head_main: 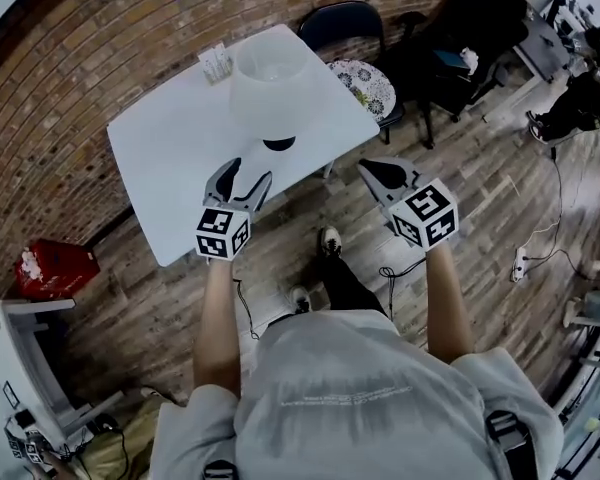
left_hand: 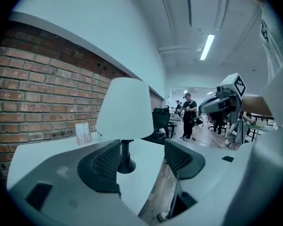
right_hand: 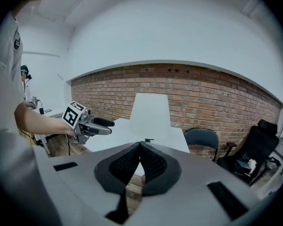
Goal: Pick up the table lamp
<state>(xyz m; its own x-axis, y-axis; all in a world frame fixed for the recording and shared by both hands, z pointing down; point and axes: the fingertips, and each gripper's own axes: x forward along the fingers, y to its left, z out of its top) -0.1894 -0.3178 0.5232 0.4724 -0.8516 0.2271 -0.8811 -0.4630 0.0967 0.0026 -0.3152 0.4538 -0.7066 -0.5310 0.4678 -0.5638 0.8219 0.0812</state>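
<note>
Where the white table (head_main: 170,158) runs back toward the brick wall (head_main: 100,28), the table lamp (head_main: 270,93) stands upright on its small dark foot, its pale shade hiding most of the stem from above. Just behind it, at the table's far edge, sits a small card stand (head_main: 216,63). The left gripper (head_main: 252,171) hovers over the table on the near side of the lamp with its jaws spread apart and nothing between them (its own view lines the lamp stem up beyond the gap, short of the pads). The right gripper (head_main: 370,168) is off the table's right corner, above the wooden floor (head_main: 480,198), with its jaws pressed together on nothing. A dark chair (head_main: 342,23) stands beyond the table, and a red box (head_main: 52,268) lies on the floor at the left.
</note>
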